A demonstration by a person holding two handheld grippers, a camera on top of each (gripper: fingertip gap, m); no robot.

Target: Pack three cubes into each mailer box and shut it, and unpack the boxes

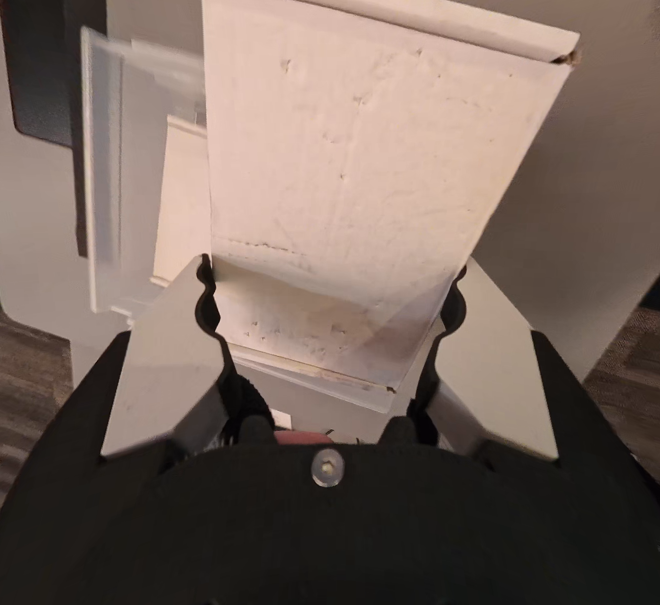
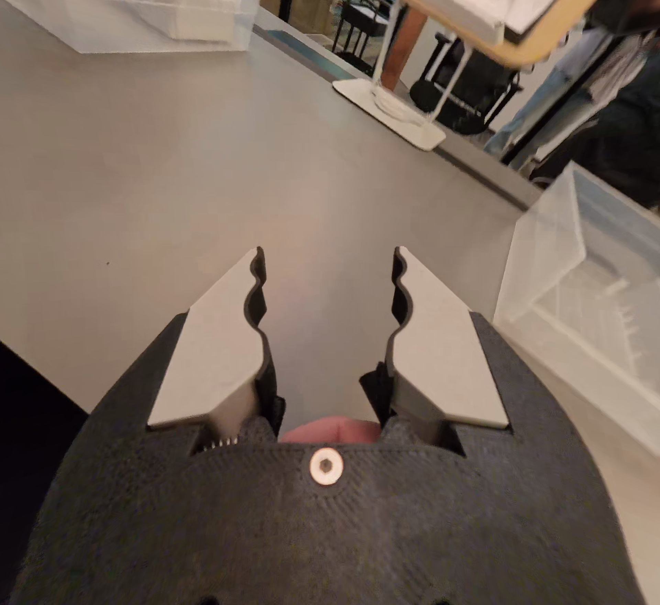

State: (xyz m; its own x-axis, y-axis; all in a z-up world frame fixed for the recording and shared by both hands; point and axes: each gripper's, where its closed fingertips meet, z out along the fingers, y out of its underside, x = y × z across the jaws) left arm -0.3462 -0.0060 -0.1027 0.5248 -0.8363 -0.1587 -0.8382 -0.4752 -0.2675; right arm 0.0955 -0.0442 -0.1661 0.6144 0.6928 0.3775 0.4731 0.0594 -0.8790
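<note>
Between the left gripper (image 1: pixel 334 273) fingers sits a shut white mailer box (image 1: pixel 364 159), clamped across its width, long axis running straight ahead. Right gripper (image 2: pixel 328 255) hangs part-open, empty over bare table (image 2: pixel 143 177); left alone reaches it.

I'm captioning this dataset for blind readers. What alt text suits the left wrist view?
The left claw grips a closed, scuffed white cardboard mailer box by its near end, above a pale grey table. A clear plastic bin sits behind on the left.
</note>
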